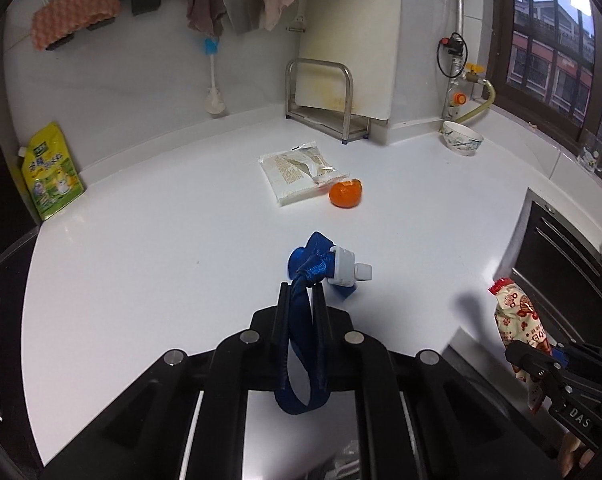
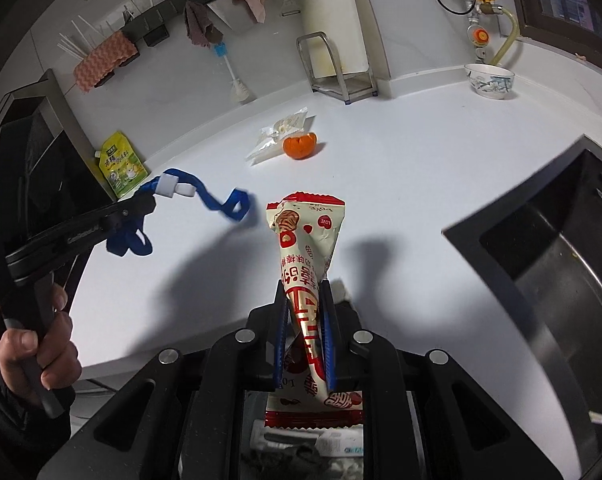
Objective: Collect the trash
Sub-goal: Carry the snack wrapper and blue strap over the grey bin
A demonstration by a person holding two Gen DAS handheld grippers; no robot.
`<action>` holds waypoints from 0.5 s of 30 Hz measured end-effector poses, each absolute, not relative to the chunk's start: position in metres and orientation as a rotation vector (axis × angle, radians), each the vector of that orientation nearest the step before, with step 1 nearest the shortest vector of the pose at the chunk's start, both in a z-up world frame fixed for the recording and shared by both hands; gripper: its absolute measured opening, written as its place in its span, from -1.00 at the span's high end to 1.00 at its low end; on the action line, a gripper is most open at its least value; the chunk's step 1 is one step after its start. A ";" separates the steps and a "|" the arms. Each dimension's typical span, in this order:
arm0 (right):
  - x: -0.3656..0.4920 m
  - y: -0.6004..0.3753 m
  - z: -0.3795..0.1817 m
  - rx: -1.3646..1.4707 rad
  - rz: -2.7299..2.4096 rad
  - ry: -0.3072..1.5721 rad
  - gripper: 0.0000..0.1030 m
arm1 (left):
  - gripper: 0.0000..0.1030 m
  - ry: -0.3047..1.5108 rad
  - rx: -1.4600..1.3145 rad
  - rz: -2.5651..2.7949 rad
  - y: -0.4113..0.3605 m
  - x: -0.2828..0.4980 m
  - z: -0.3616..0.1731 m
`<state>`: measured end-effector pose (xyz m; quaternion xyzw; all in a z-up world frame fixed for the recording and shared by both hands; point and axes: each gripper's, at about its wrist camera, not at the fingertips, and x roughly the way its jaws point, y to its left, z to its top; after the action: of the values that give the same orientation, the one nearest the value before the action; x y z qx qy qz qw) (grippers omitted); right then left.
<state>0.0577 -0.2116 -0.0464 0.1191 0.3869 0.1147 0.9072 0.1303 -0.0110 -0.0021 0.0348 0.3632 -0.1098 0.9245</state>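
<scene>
My left gripper is shut on a blue lanyard with a white clip, held above the white counter; it also shows in the right wrist view with the lanyard dangling. My right gripper is shut on a red and cream snack wrapper, also seen at the right in the left wrist view. An orange peel and a clear white wrapper lie together further back on the counter.
A black sink is to the right. A patterned bowl, a metal rack with a cutting board and a yellow-green pouch stand along the back wall. Cloths and a brush hang above.
</scene>
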 end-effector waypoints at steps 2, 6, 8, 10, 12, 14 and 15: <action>0.042 -0.205 -0.044 0.225 0.229 0.789 0.71 | 0.79 0.746 0.066 -0.233 -0.009 0.111 -0.002; 0.012 -0.198 -0.040 0.231 0.243 0.768 0.71 | 0.79 0.734 0.070 -0.243 -0.010 0.073 -0.001; -0.002 -0.197 -0.037 0.239 0.246 0.755 0.71 | 0.79 0.729 0.081 -0.248 -0.013 0.056 -0.001; -0.016 -0.196 -0.035 0.240 0.249 0.744 0.71 | 0.79 0.724 0.089 -0.256 -0.015 0.040 -0.001; -0.032 -0.194 -0.034 0.234 0.250 0.734 0.71 | 0.79 0.719 0.099 -0.269 -0.018 0.024 -0.001; -0.044 -0.194 -0.035 0.235 0.249 0.731 0.71 | 0.79 0.719 0.110 -0.282 -0.022 0.010 -0.002; -0.051 -0.194 -0.038 0.238 0.250 0.732 0.71 | 0.79 0.719 0.114 -0.288 -0.023 0.005 -0.003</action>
<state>-0.0512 -0.1936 -0.0376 0.1159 0.3559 0.1216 0.9193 0.0046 -0.0235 -0.0032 0.0556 0.3505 -0.1406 0.9243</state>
